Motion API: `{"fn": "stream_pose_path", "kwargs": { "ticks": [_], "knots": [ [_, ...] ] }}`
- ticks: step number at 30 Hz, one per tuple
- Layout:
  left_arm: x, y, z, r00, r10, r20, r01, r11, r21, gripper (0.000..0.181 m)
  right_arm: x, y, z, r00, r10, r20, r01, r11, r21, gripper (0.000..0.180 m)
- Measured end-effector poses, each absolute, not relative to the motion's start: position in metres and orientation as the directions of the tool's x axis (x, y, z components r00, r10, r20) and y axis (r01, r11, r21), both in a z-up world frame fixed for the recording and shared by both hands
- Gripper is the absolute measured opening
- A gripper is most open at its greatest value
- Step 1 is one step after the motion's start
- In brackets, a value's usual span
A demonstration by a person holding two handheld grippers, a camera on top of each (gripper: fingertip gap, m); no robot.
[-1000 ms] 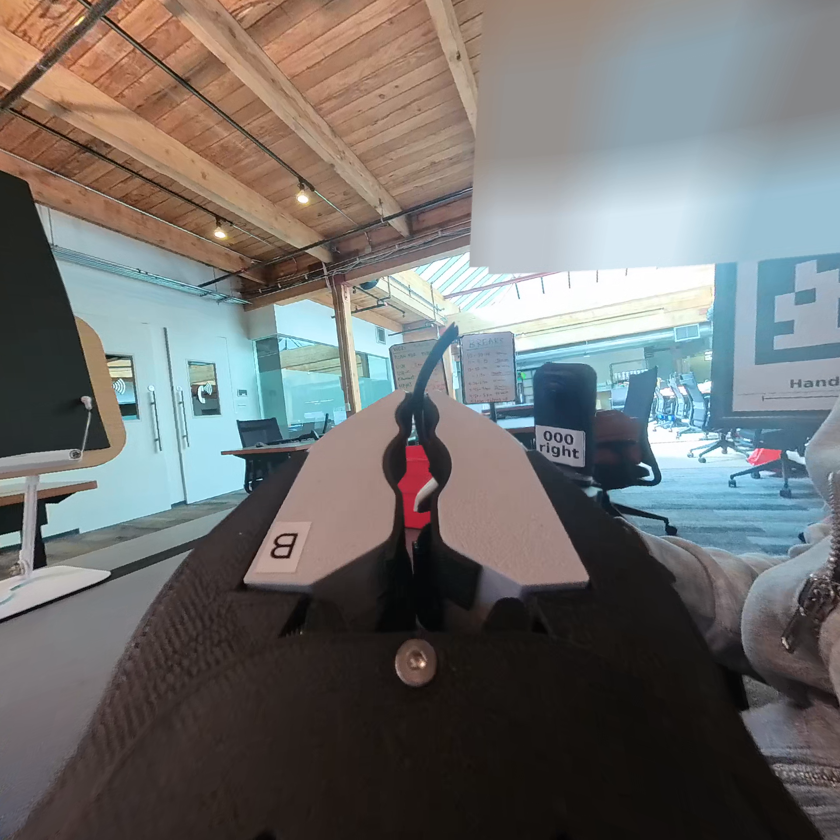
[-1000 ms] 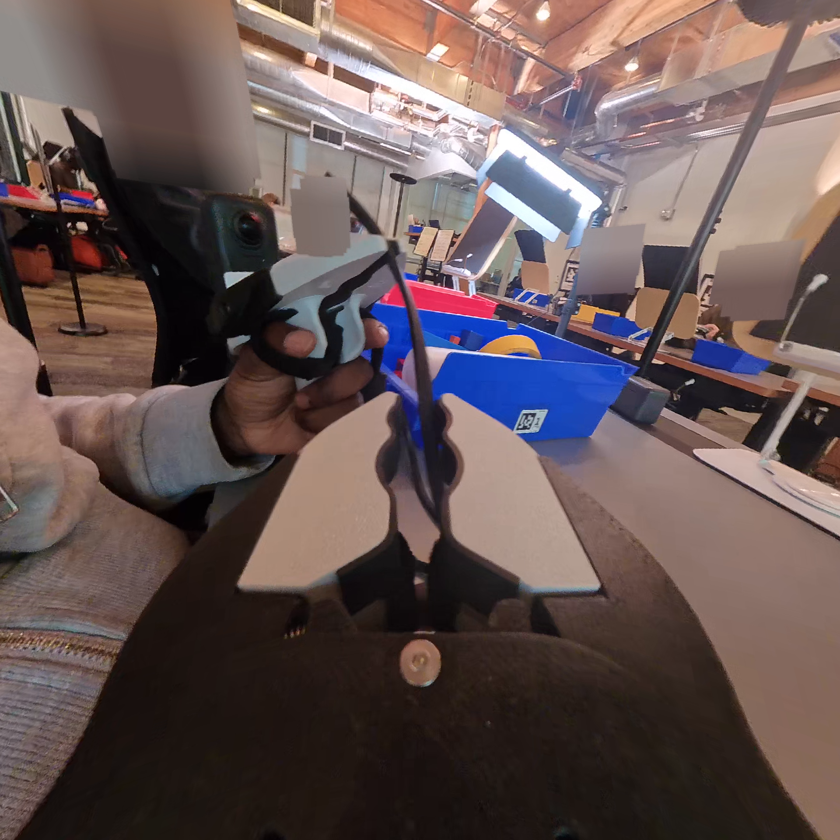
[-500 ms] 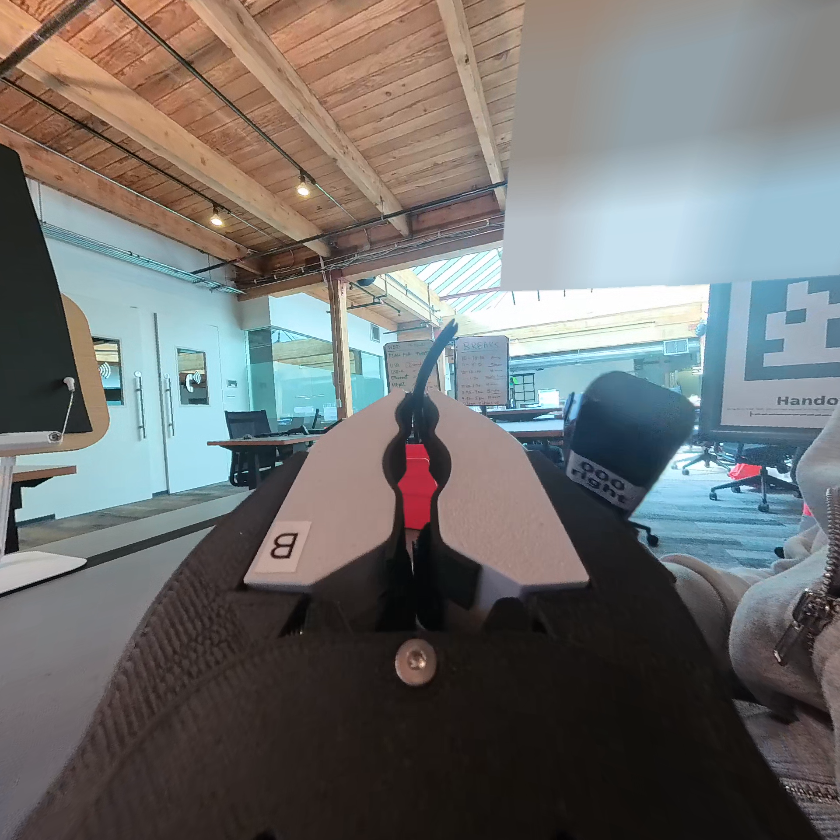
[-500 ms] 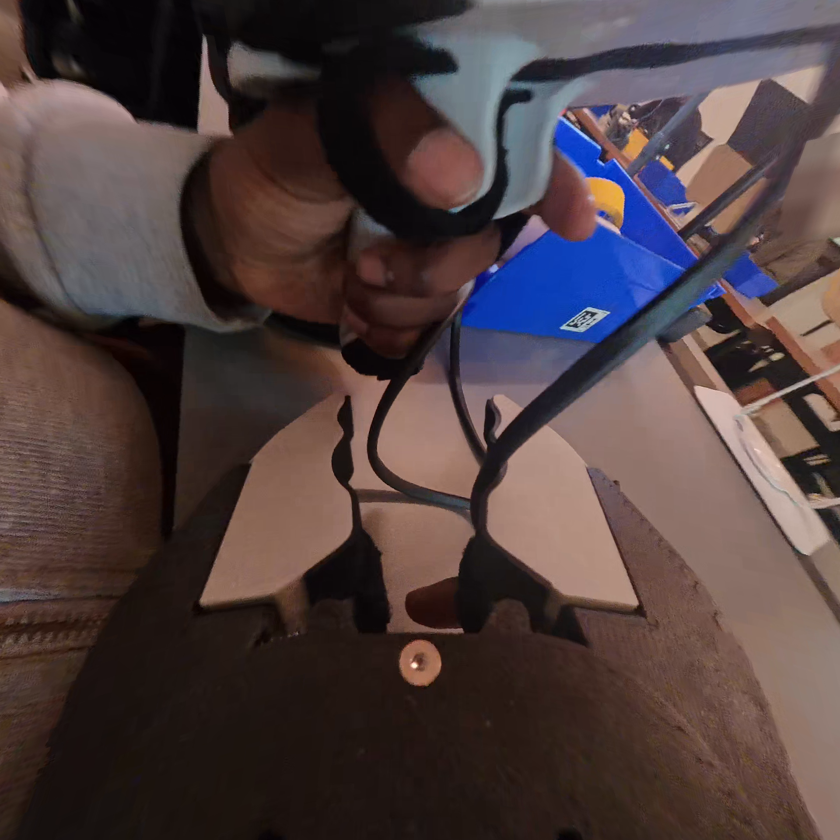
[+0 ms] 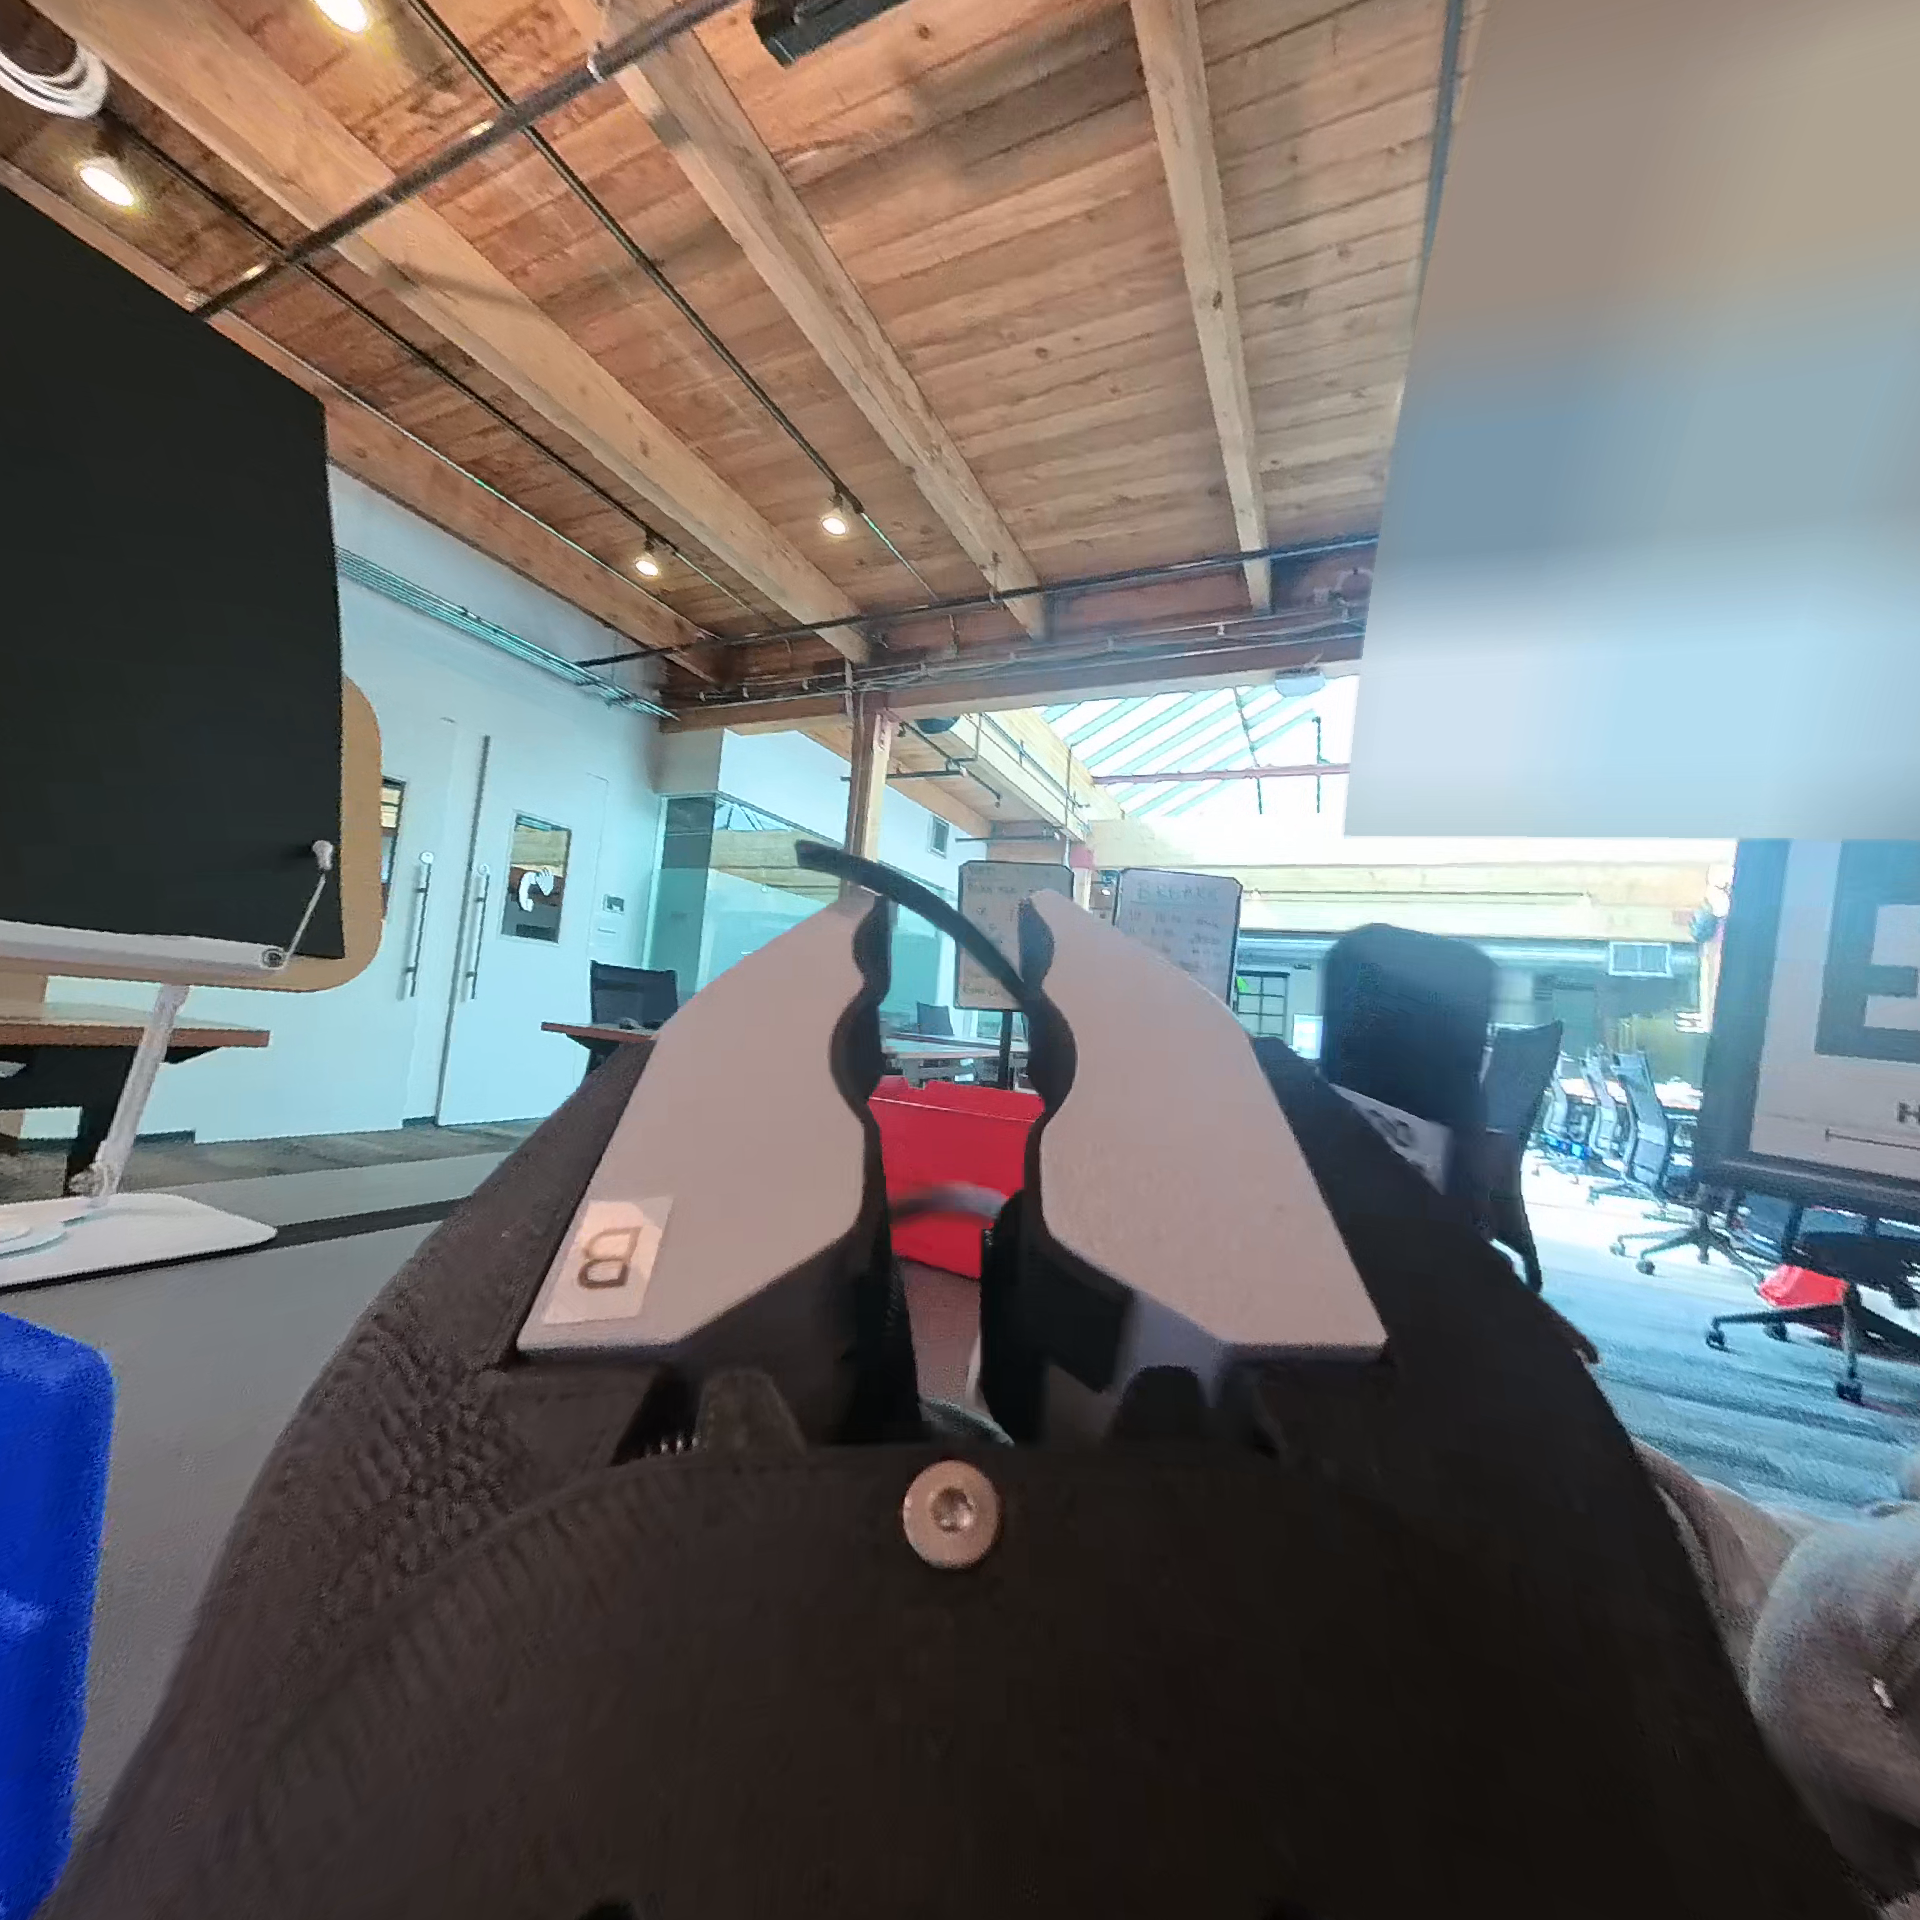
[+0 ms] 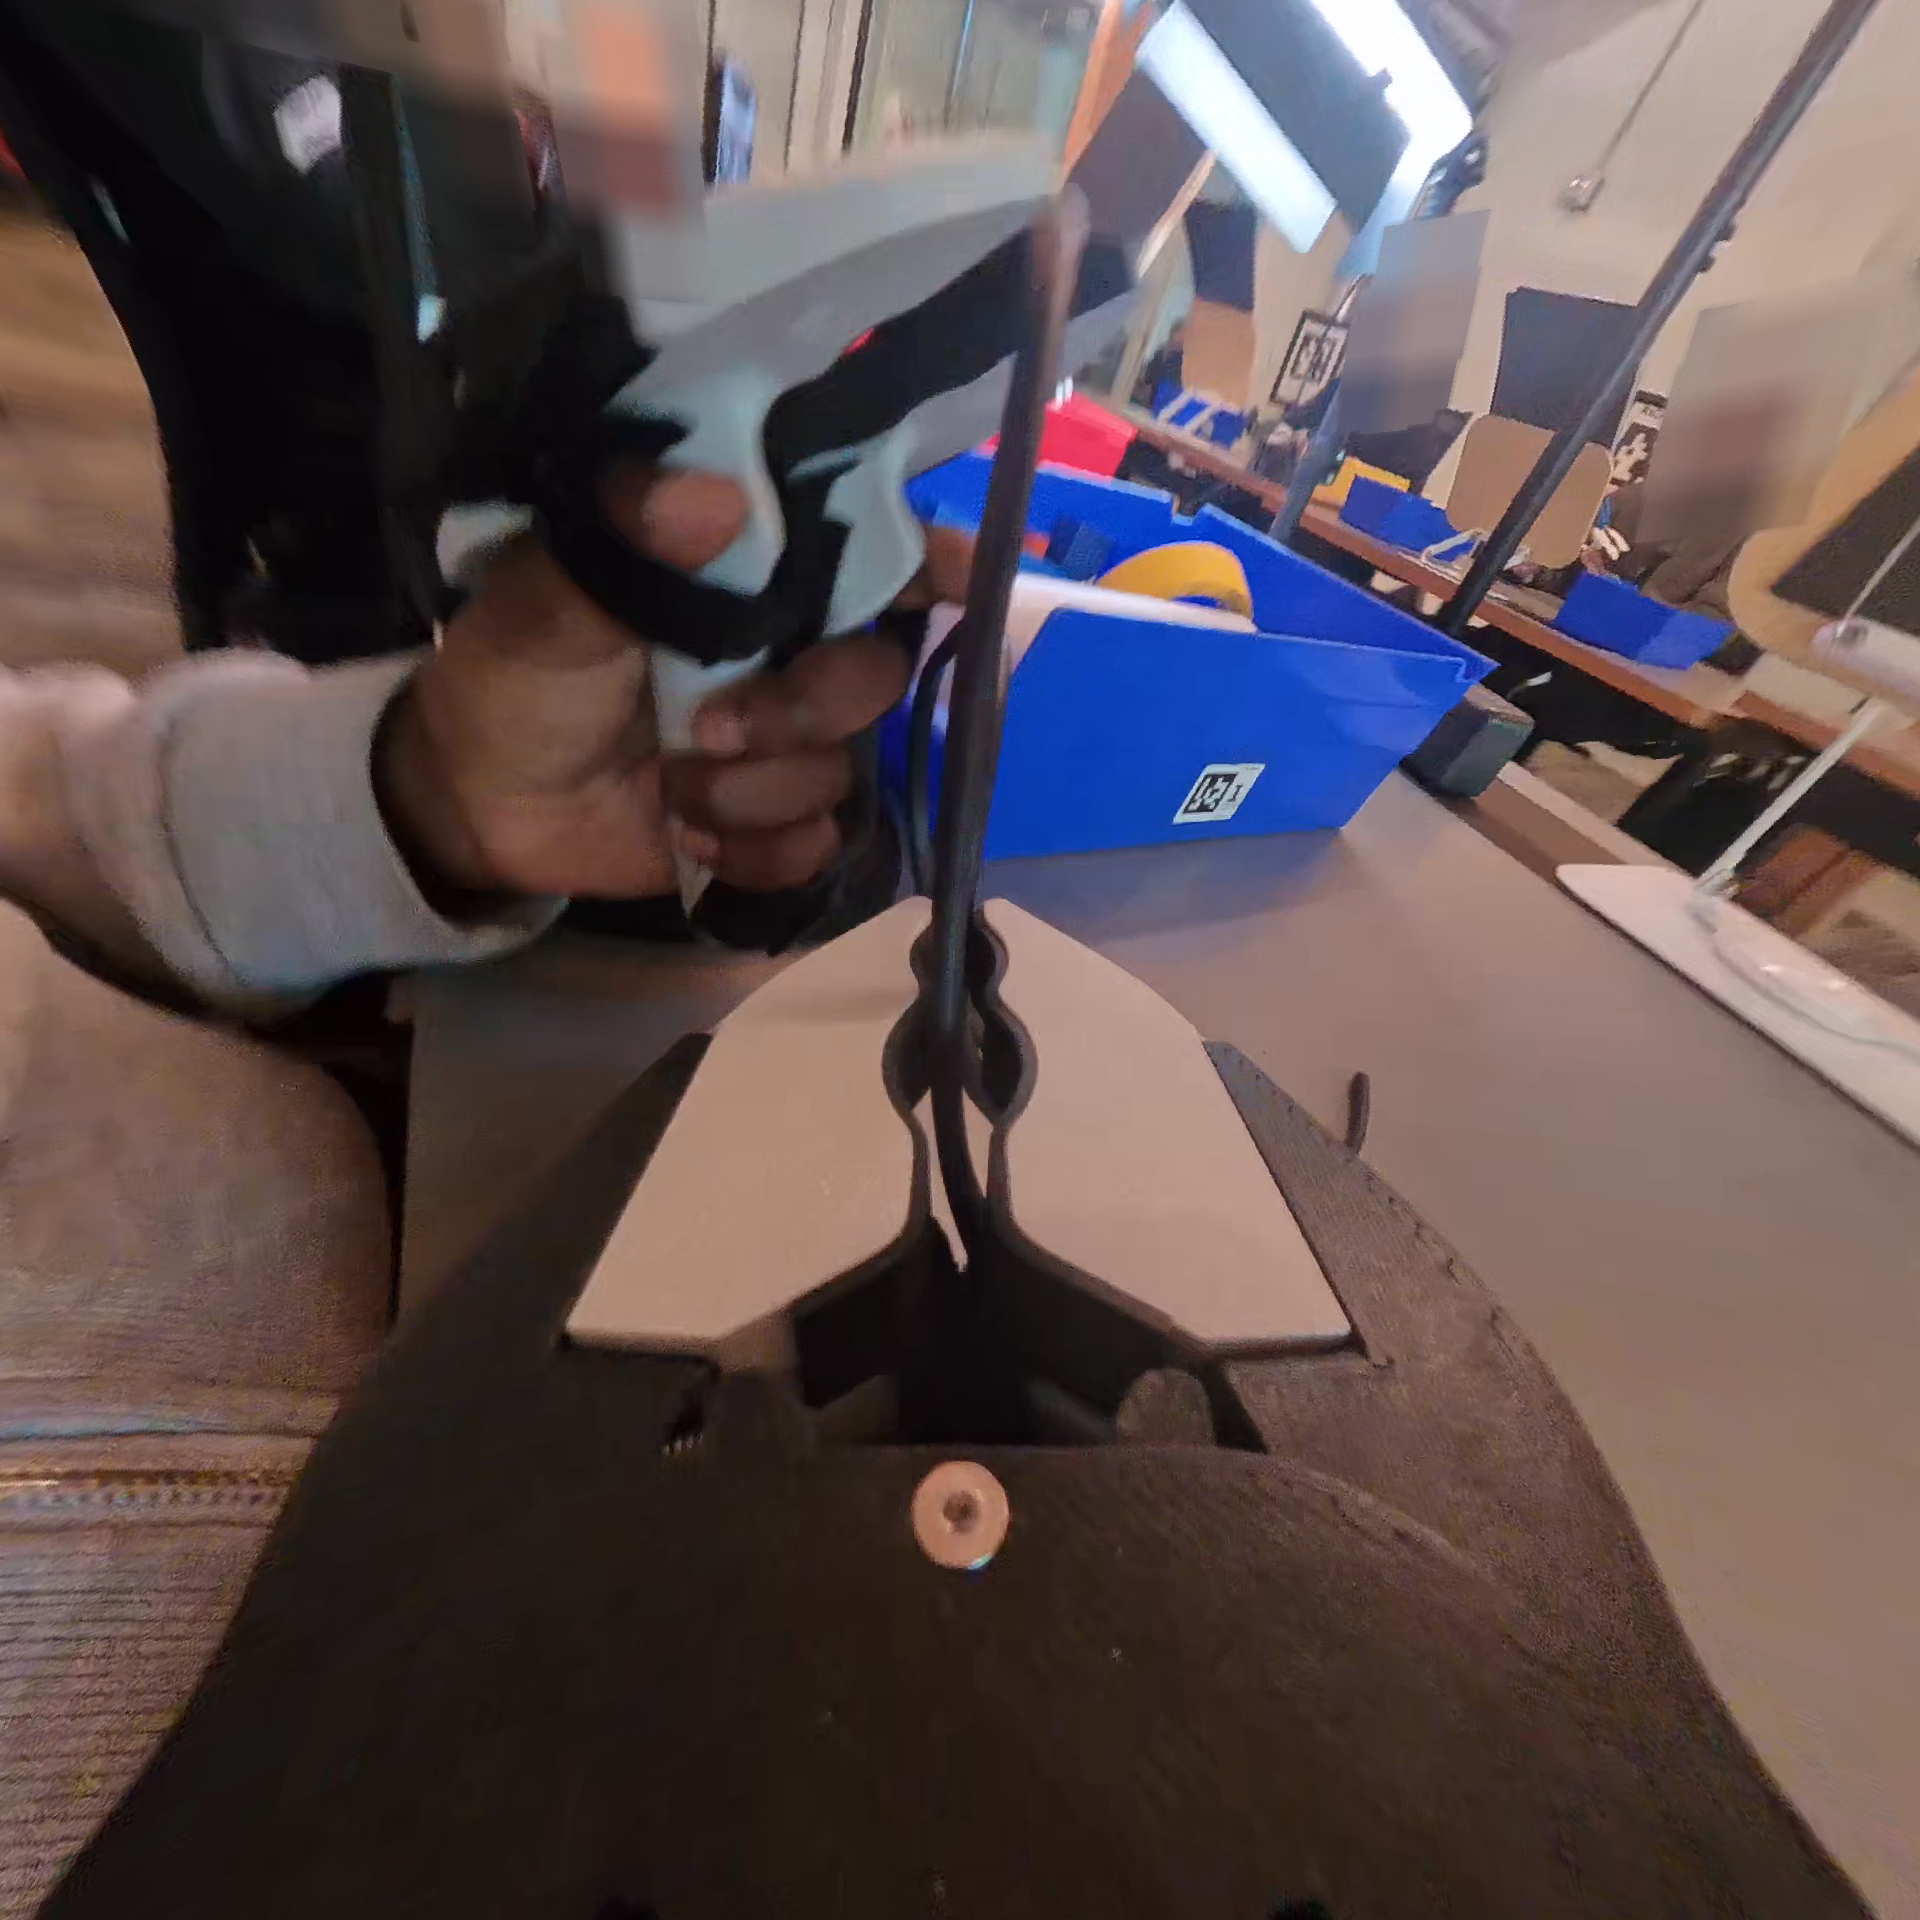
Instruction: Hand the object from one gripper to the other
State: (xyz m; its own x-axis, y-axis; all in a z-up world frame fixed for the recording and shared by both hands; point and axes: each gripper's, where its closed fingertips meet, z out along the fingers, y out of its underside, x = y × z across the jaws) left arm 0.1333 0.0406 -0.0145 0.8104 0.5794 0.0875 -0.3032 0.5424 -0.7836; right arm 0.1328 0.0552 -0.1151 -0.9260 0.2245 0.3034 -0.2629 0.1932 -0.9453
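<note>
The object is a thin black cable (image 6: 995, 540). My right gripper (image 6: 951, 920) is shut on it, and the cable runs up from between its grey fingertips toward the left gripper (image 6: 1070, 260), which a hand holds just above and beyond. In the left wrist view my left gripper (image 5: 951, 925) is open. The cable's end (image 5: 914, 891) arcs loosely across the gap at its tips and leans on the right finger. The black body of the right hand-held unit (image 5: 1403, 1018) shows blurred just right of the left fingers.
A blue bin (image 6: 1195, 727) holding a yellow tape roll (image 6: 1184, 577) stands on the grey table (image 6: 1558, 1143) behind the grippers. A red bin (image 5: 956, 1153) is ahead of the left gripper. A white stand base (image 5: 125, 1236), a blue block (image 5: 42, 1558) and a black pole (image 6: 1621, 364) are nearby.
My right gripper, open half a second ago, has closed on the cable. My left gripper, shut on the cable before, has opened its jaws.
</note>
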Motion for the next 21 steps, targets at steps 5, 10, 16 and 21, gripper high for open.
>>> {"fn": "stream_pose_path", "kwargs": {
  "ticks": [5, 10, 16, 21],
  "knots": [
    [0.128, 0.037, -0.015, 0.769, 0.633, 0.092, -0.332, 0.519, -0.788, 0.032, 0.103, 0.087, -0.090, -0.948, 0.312, 0.060, -0.069, -0.018, -0.997, 0.004],
    [0.122, 0.040, -0.020, 0.727, 0.683, 0.063, -0.347, 0.445, -0.825, 0.041, 0.089, 0.100, -0.088, -0.926, 0.376, 0.039, -0.054, -0.029, -0.998, 0.004],
    [0.108, 0.074, -0.058, 0.252, 0.712, -0.655, -0.552, -0.450, -0.702, 0.051, 0.087, 0.105, -0.096, -0.891, 0.395, 0.224, -0.165, 0.178, -0.970, 0.004],
    [0.099, 0.067, -0.062, 0.151, 0.710, -0.687, -0.489, -0.551, -0.677, 0.041, 0.095, 0.106, -0.100, -0.879, 0.350, 0.325, -0.221, 0.306, -0.926, 0.004]
  ]
}}
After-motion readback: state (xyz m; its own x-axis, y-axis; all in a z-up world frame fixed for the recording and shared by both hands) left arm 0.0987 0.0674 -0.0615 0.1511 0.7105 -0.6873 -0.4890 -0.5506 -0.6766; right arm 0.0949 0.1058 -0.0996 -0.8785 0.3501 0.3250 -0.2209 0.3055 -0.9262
